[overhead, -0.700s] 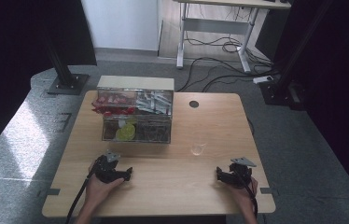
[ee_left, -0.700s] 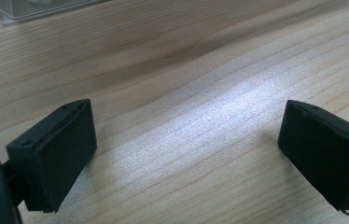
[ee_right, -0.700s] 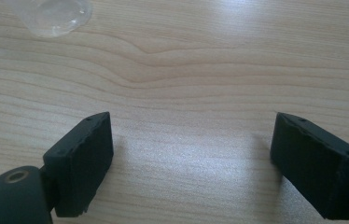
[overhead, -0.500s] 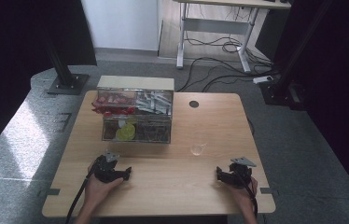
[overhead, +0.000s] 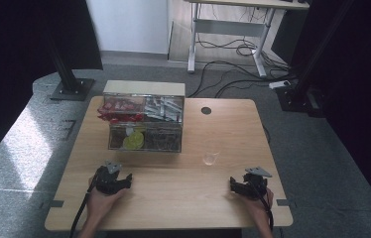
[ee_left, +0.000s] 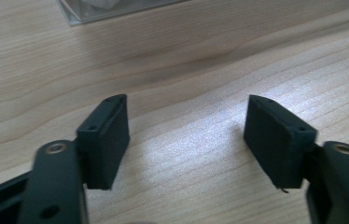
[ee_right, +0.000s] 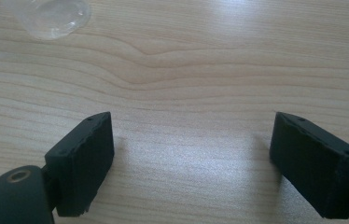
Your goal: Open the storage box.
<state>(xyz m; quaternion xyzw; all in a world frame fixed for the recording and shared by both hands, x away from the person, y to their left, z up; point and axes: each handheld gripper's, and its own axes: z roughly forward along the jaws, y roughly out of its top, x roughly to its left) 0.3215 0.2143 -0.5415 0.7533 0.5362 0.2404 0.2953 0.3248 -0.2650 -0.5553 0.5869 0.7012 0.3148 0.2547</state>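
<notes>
meanwhile, left gripper [overhead: 124, 181] and right gripper [overhead: 237, 184] rest low on wooden counter [overhead: 183, 198], jaws wide, nothing between; clear cup [overhead: 212, 151] near right gripper, clear organizer box [overhead: 144, 124] beyond left.

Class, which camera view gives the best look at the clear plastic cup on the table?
The high view: the whole cup stands upright, right of the clear box. The right gripper view catches just part of it at the top edge. The left gripper view looks at the box corner instead.

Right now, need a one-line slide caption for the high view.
Both grippers, left and right, rest open near the clear organizer box and small cup.
</notes>
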